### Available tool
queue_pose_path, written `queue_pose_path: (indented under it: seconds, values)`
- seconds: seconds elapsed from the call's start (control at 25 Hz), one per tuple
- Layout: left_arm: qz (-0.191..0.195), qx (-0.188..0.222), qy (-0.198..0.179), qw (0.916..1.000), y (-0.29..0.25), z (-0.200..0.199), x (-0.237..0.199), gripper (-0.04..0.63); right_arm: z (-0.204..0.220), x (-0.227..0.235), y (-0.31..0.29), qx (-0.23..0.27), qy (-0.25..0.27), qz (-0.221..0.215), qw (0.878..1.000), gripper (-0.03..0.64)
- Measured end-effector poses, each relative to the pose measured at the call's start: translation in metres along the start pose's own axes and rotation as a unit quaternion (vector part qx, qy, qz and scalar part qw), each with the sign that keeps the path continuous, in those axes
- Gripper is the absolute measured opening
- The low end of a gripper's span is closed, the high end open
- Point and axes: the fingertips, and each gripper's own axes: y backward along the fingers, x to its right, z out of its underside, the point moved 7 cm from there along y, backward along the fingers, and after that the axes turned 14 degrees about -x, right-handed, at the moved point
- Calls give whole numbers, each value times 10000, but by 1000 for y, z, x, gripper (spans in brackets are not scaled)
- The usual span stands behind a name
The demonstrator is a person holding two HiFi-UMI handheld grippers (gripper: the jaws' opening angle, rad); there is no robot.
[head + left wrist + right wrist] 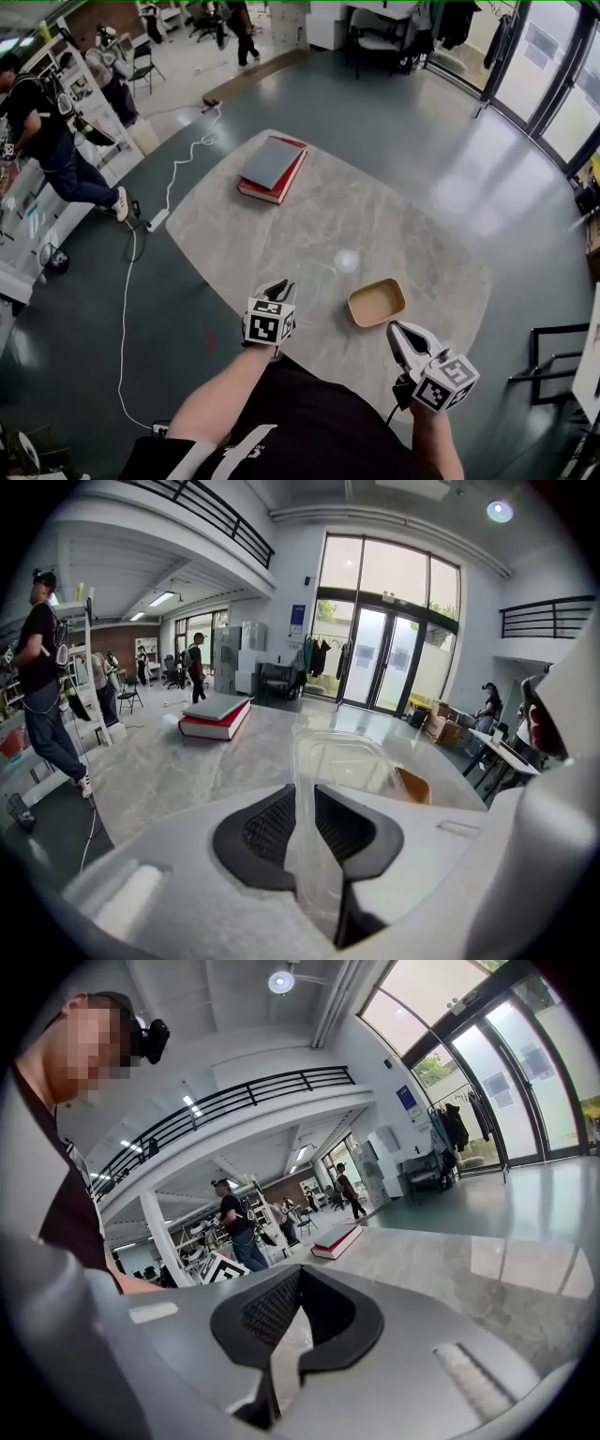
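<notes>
My left gripper [278, 289] [306, 829] is shut on the rim of a clear plastic lid [343, 759], which juts out ahead of the jaws over the marbled table [412, 220]. In the head view the lid is barely discernible. An open tan box [377, 302] [413, 786] sits on the table just right of the lid. My right gripper [402, 331] [286, 1327] hovers near the table's front edge, just right of the box, shut with nothing between its pads.
A red book with a grey one on top [272, 169] [216, 716] [336, 1240] lies at the table's far left. A white cable [178, 173] trails on the floor at left, near a standing person [52, 141]. A black metal frame [553, 361] stands at right.
</notes>
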Motion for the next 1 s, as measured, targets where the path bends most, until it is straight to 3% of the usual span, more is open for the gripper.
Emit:
queue_pose_path:
  seconds: [0.32, 1.0]
  values:
    - [-19, 667, -96, 9977, 71, -19, 13, 69, -6, 4, 4, 162, 95, -127, 9997, 2]
    - [34, 1789, -271, 9835, 182, -42, -36, 69, -49, -34, -36, 754, 222, -50, 9969, 2]
